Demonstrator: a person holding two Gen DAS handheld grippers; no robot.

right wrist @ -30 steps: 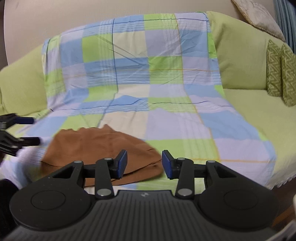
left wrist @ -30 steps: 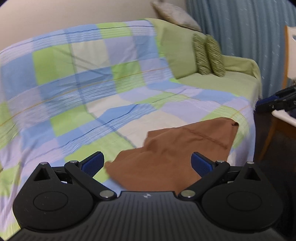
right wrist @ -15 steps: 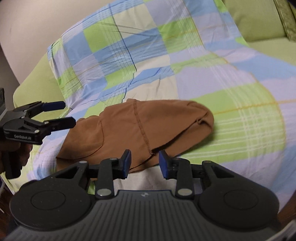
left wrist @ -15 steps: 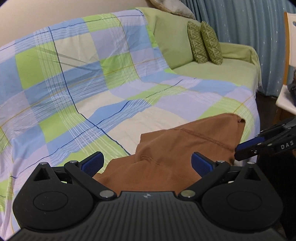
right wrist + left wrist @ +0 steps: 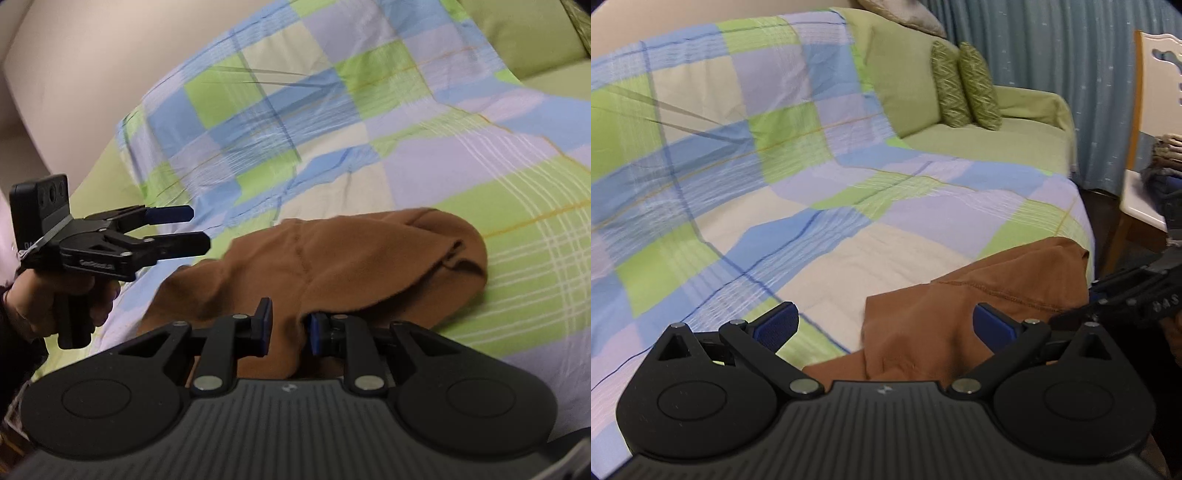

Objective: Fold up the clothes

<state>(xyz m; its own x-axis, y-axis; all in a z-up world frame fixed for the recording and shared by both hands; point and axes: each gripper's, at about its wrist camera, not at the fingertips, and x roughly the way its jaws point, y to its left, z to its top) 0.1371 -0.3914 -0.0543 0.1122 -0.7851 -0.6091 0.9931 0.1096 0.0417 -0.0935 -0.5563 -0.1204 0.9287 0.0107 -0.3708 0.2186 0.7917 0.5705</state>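
Garment (image 5: 332, 266), brown, crumpled on my checked sofa cover (image 5: 849, 206), my left tool (image 5: 882, 326) spread wide and empty, my right tool (image 5: 288, 328) half-closed around a fabric edge, not clamped.

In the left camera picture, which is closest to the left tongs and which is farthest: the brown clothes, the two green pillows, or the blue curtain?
1. Brown clothes: nearest, lying right between the open left tongs.
2. Two green pillows: farther back, leaning at the sofa's back on the right.
3. Blue curtain: farthest, hanging behind the sofa, top right.
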